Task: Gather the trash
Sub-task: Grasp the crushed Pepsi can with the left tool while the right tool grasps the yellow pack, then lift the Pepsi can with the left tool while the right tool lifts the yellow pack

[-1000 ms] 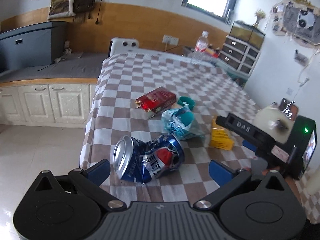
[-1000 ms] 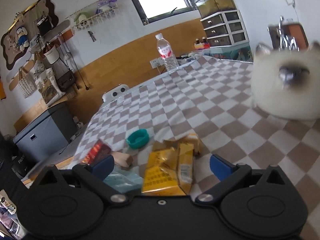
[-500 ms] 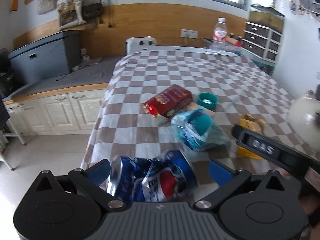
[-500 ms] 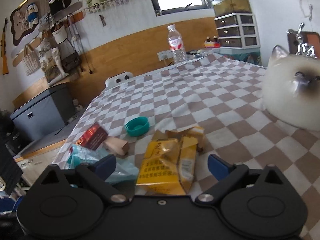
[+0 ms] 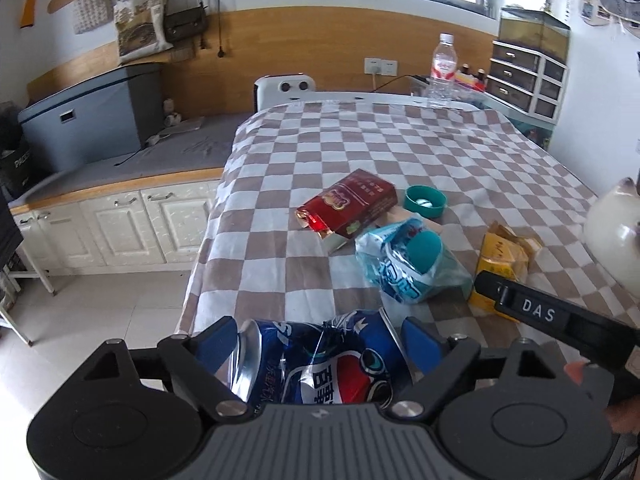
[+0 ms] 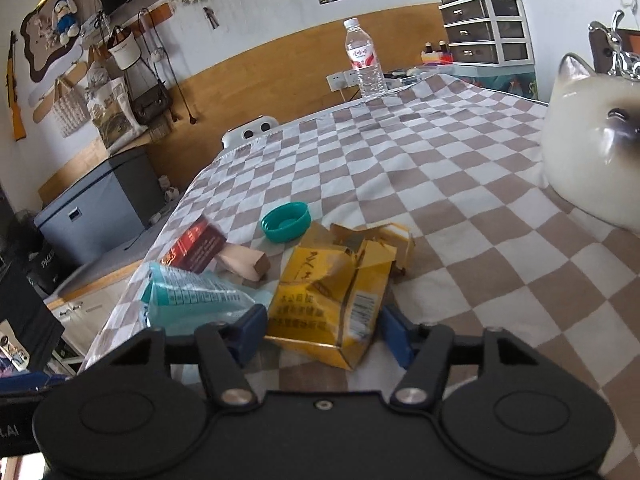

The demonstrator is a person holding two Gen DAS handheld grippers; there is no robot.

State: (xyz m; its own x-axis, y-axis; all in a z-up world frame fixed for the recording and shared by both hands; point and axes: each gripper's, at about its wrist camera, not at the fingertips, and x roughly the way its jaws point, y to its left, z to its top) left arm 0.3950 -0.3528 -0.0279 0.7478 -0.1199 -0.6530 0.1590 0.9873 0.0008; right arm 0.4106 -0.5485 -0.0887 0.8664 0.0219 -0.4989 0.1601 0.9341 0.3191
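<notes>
My left tool (image 5: 320, 340) has its blue pads on either side of the crushed blue cola can (image 5: 320, 364), which lies on its side at the near edge of the worktop (image 5: 400, 144); both pads look to be right against the can's ends, though I cannot tell for certain that they press on it. My right tool (image 6: 322, 332) stands at a middling width astride the near end of the crumpled yellow carton (image 6: 336, 300), its left pad just beside the carton and its right pad a little apart from it, so nothing is gripped there as far as I can see. The carton lies flat on the checked cloth, torn open at its far end. Just left of it lies the teal plastic wrapper (image 6: 192, 292), and beyond that the red cigarette pack (image 5: 348, 204) resting across a small wooden block (image 6: 244, 262). The teal cap (image 6: 286, 222) sits open side up near the pack. At my right, on the same worktop, stands the white cat figure (image 6: 592, 152), and a water bottle (image 5: 442, 72) stands at the far end.
</notes>
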